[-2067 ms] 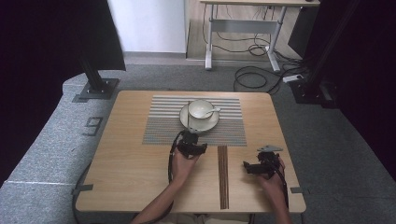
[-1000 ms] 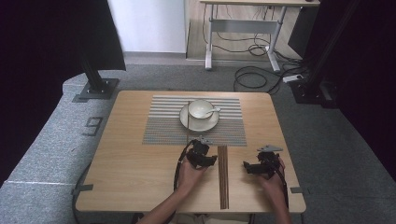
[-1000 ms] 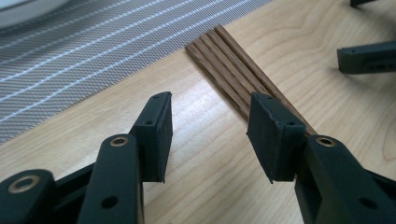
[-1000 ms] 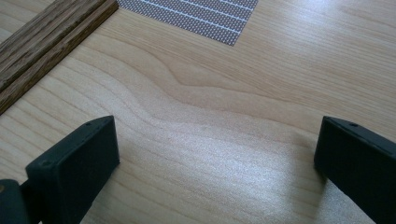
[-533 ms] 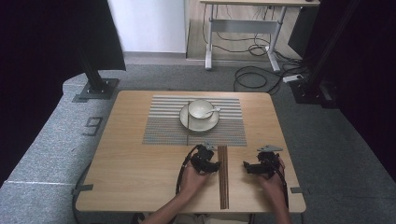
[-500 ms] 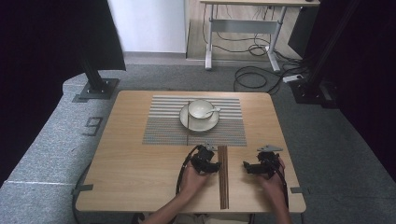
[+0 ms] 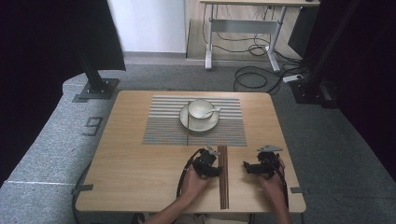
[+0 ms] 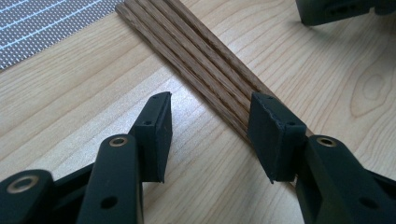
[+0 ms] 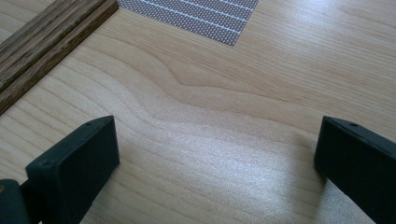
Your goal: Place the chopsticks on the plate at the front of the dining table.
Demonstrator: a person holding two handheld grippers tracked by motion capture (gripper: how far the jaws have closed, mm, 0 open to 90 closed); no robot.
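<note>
A person's left gripper (image 7: pixel 212 166) hovers low over the near half of a light wooden table (image 7: pixel 135 140), its jaws parted with one pad over a bundle of dark oak strips (image 7: pixel 223 175) and the other on bare wood to their left; the right gripper (image 7: pixel 252 167) rests just right of the strips, jaws spread wide over empty grain and holding nothing. The strips lie side by side in a line running from the near edge toward a grey striped placemat (image 7: pixel 161 128). To take them cleanly, the judgement is that the left gripper should shift until both pads straddle the whole bundle, settle flush to the table, and close squarely across the grain so no strip slides out; a grip near mid-length would keep them level. On the placemat at centre sit a white cup (image 7: pixel 201 109) and saucer (image 7: pixel 187 122) with a spoon (image 7: pixel 215 110); grey carpet (image 7: pixel 322 140), black stands (image 7: pixel 95 84), a desk frame (image 7: pixel 243 23) and loose cables (image 7: pixel 252 74) ring the table.
</note>
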